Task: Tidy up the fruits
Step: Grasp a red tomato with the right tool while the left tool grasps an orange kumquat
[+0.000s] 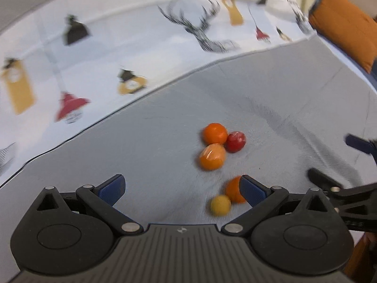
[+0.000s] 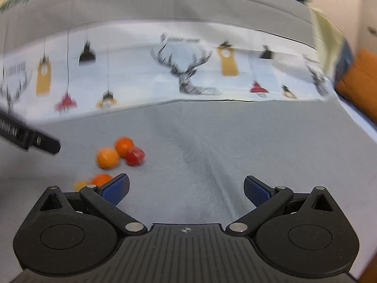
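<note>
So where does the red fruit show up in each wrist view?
Left wrist: the red fruit lies right of centre on the grey cloth, touching two orange fruits, ahead of the open left gripper.
Right wrist: the red fruit lies left of centre, at the right end of the same cluster, ahead of the open right gripper.
Shared landmark: the deer-head print on the white fabric beyond the cloth.

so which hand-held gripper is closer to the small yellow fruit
Left. The left hand-held gripper has the yellow fruit just inside its right finger; the right hand-held gripper sits off to the fruit's right.
</note>
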A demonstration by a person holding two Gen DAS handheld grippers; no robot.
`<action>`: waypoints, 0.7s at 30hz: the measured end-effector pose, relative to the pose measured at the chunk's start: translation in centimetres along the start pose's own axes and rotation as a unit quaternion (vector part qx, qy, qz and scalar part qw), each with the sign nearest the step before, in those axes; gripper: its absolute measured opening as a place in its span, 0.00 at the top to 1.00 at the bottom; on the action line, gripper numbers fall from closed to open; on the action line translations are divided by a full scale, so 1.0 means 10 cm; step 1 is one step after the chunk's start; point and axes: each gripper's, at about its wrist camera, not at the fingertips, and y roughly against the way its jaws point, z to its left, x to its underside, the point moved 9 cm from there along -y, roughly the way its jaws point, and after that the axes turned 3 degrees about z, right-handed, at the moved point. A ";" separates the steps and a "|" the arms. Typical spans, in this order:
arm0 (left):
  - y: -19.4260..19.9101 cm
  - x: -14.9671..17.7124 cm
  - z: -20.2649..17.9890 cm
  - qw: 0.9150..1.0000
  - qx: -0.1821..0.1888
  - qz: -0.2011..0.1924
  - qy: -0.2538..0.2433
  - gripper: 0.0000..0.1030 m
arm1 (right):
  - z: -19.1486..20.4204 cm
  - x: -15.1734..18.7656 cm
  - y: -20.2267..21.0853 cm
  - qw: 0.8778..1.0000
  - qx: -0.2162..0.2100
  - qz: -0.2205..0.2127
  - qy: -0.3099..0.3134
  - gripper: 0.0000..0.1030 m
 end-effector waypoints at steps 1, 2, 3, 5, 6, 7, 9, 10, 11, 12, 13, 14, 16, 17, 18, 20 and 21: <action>-0.14 -0.04 -0.03 1.000 0.010 0.007 -0.005 0.00 | 0.01 0.01 -0.17 1.000 -0.004 0.005 0.018 0.01; -0.26 -0.08 -0.07 1.000 0.020 0.014 -0.009 0.00 | 0.02 0.02 -0.34 0.999 -0.013 0.013 0.032 0.01; -0.38 -0.12 -0.11 0.999 0.028 0.021 -0.011 0.00 | 0.04 0.03 -0.47 0.999 -0.021 0.020 0.039 0.01; -0.57 -0.19 -0.14 0.999 0.039 0.034 -0.011 0.00 | 0.11 0.03 -0.73 0.997 -0.051 0.034 0.056 0.01; -0.67 -0.21 -0.16 0.998 0.045 0.042 -0.011 0.00 | 0.16 0.01 -0.82 0.996 -0.062 0.034 0.061 0.01; -0.75 -0.22 -0.17 0.997 0.048 0.050 -0.011 0.00 | 0.22 0.00 -0.91 0.994 -0.074 0.037 0.064 0.01; -0.88 -0.22 -0.16 0.997 0.050 0.066 -0.012 0.00 | 0.33 -0.03 -1.06 0.992 -0.089 0.042 0.073 0.01; -0.93 -0.22 -0.14 0.996 0.049 0.071 -0.012 0.01 | 0.39 -0.03 -1.12 0.991 -0.093 0.041 0.082 0.01; -0.96 -0.23 -0.10 0.997 0.039 0.070 -0.008 0.01 | 0.43 -0.05 -1.15 0.991 -0.098 0.029 0.086 0.01; -0.97 -0.24 -0.06 0.997 0.035 0.068 -0.004 0.06 | 0.48 -0.08 -1.18 0.991 -0.101 0.019 0.088 0.01; -0.97 -0.24 -0.04 0.997 0.042 0.069 -0.002 0.15 | 0.48 -0.11 -1.22 0.991 -0.107 0.015 0.081 0.01; -0.94 -0.25 -0.02 0.997 0.048 0.062 -0.003 0.24 | 0.49 -0.14 -1.25 0.991 -0.113 0.014 0.072 0.01; -0.86 -0.26 -0.04 0.995 0.078 0.059 -0.014 0.65 | 0.51 -0.19 -1.28 0.990 -0.119 0.008 0.071 0.06; -0.84 -0.26 -0.04 0.995 0.083 0.062 -0.009 0.65 | 0.53 -0.21 -1.28 0.989 -0.131 0.006 0.072 0.30; -0.82 -0.25 -0.03 0.995 0.081 0.058 -0.008 0.65 | 0.57 -0.24 -1.26 0.987 -0.144 -0.001 0.071 0.47; -0.76 -0.21 0.00 0.997 0.062 0.053 -0.014 0.65 | 0.58 -0.28 -1.23 0.988 -0.143 0.012 0.060 0.68; -0.69 -0.17 0.03 0.997 0.056 0.052 -0.009 0.65 | 0.56 -0.28 -1.21 0.989 -0.135 0.019 0.051 0.68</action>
